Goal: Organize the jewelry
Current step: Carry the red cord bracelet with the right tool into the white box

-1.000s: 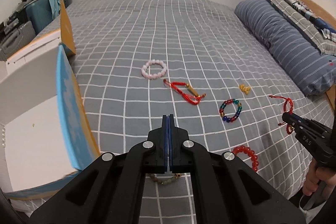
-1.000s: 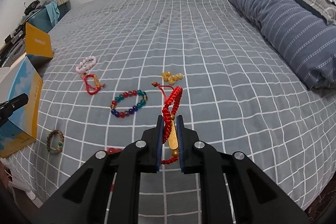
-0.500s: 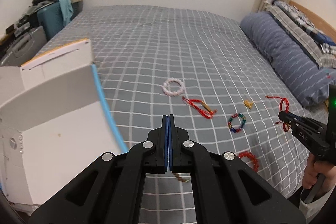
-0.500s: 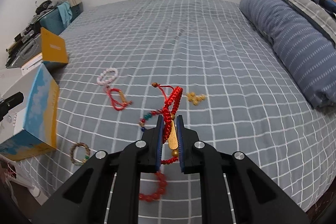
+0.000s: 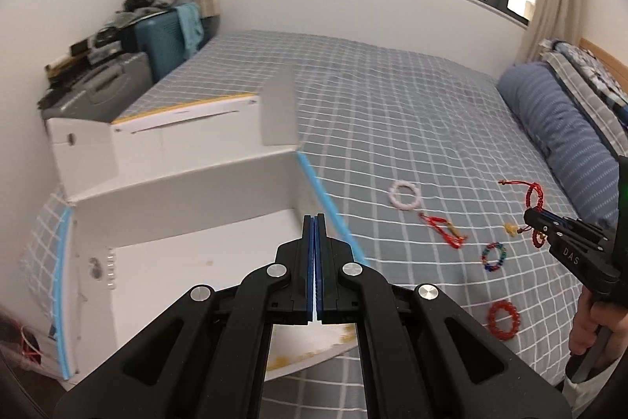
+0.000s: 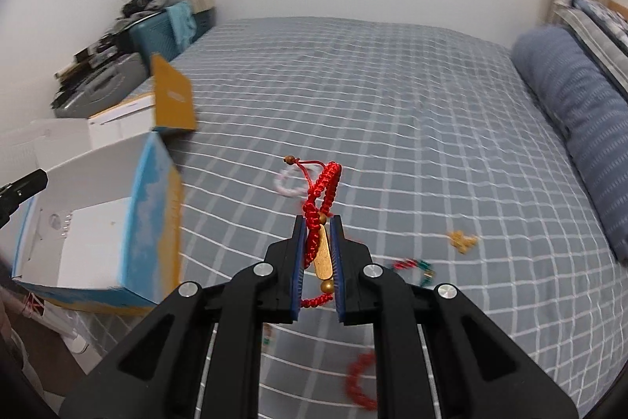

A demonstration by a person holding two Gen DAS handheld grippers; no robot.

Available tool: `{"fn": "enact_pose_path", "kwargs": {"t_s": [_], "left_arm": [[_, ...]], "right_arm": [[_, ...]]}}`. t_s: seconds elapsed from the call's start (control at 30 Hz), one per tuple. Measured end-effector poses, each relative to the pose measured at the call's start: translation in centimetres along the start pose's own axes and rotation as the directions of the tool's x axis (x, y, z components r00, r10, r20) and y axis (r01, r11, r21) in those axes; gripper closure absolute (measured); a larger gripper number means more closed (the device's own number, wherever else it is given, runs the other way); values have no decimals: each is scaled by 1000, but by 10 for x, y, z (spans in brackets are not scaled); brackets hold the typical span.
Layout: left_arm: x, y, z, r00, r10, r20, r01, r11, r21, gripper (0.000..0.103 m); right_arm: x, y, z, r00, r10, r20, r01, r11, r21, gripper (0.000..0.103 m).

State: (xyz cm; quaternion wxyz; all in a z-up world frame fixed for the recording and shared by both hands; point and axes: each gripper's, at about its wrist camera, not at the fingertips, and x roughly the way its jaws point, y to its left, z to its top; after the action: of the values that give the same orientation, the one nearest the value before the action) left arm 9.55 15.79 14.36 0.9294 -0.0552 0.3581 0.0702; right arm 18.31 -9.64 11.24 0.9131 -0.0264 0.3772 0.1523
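Note:
My right gripper (image 6: 317, 222) is shut on a red braided bracelet (image 6: 324, 185) with a gold bar, held above the bed; it also shows in the left wrist view (image 5: 534, 199). My left gripper (image 5: 316, 220) is shut and empty, over the open white box (image 5: 188, 195) with blue and yellow sides. On the bedspread lie a pink bead bracelet (image 5: 405, 194), another red cord bracelet (image 5: 445, 231), a multicolour bead bracelet (image 5: 493, 257), a red bead bracelet (image 5: 503, 319) and a small gold piece (image 5: 510, 228).
The box (image 6: 151, 207) stands at the bed's left edge with its lid flap (image 6: 172, 99) up. A striped blue pillow (image 5: 565, 128) lies along the right. Suitcases (image 5: 157, 38) stand past the left edge.
Both grippers swung left and rose. The left gripper now looks into the open box. The right gripper still holds the red bracelet and is nearer the box.

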Motion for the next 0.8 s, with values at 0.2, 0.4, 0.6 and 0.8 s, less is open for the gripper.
{"fn": "enact_pose_path", "kwargs": {"t_s": [0.2,0.4,0.6,0.8], "left_arm": [[-14,41,-4,999,44,16,-44,998,-36,103],[-19,83,-12,996,93,8,-92,993,-80,103],[-18,119,-24,991,136,-15,-137,983,-125,103],[-5,146,-35,984,168,-60,-175,972,-154,103]], "right_arm": [[7,56,13,998,63,13,-63,996,-60,92],[13,119,25,992,125,24,-121,985,-120,92],[20,180,27,981,191,12,-186,966,-181,92],[31,232,22,971,237,-18,-235,944,-231,92]]}}
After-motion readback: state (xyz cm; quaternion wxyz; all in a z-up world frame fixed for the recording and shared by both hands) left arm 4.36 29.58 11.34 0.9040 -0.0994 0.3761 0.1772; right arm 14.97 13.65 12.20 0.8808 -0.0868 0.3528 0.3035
